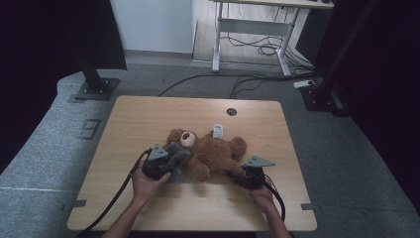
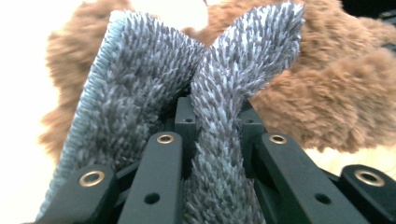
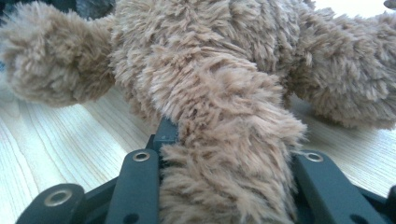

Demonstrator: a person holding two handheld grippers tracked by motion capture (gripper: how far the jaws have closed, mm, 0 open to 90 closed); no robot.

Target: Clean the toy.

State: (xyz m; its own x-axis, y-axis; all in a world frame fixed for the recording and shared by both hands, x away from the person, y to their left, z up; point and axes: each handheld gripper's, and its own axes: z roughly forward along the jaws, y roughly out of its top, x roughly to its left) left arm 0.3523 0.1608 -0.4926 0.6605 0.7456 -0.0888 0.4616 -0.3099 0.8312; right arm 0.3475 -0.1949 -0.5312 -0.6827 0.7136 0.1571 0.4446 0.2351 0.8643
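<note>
High view: we pin the teddy bear (image 1: 210,151) mid-table by a leg in our right gripper (image 1: 236,177); our left gripper (image 1: 171,166) clamps the grey cloth (image 1: 177,157), dressing barely begun.

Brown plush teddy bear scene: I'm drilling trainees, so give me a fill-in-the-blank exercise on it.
1. The brown plush teddy bear lies on the light ____ table.
2. The left gripper is shut on a fuzzy ____ cloth.
3. The right gripper is shut on the bear's ____.

Missing words: wooden; grey; leg
</note>
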